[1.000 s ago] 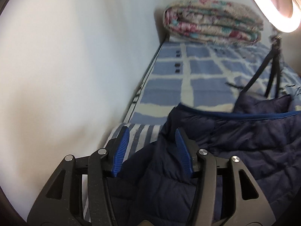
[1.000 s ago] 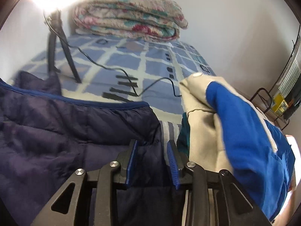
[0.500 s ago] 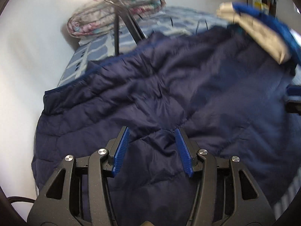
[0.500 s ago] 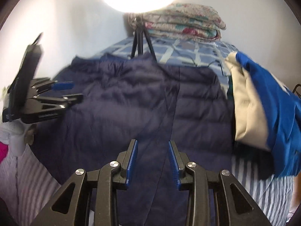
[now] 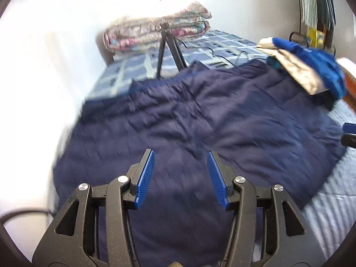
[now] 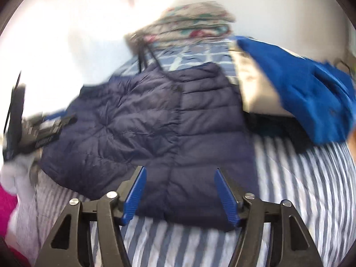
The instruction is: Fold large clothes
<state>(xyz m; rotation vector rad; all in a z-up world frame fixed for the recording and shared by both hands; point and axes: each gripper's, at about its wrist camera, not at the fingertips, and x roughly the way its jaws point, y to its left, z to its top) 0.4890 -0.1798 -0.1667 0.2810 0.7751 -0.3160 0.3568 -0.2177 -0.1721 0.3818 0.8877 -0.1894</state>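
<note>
Both hand-held grippers pulled back from jacket; right hand-held gripper jaws widened, left hand-held gripper unchanged gap.

Navy jacket (quilted) under parted tongs

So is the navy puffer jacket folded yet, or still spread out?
Spread out. The navy puffer jacket lies flat across the striped bedding, front up with its centre seam showing; no panel is turned over. Both claws are open above it.

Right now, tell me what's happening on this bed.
A person with a gripper in each hand is folding a navy puffer jacket spread flat on the striped bedsheet. The left gripper and right gripper are both open and hold nothing. A blue and beige garment lies heaped beside the jacket.
</note>
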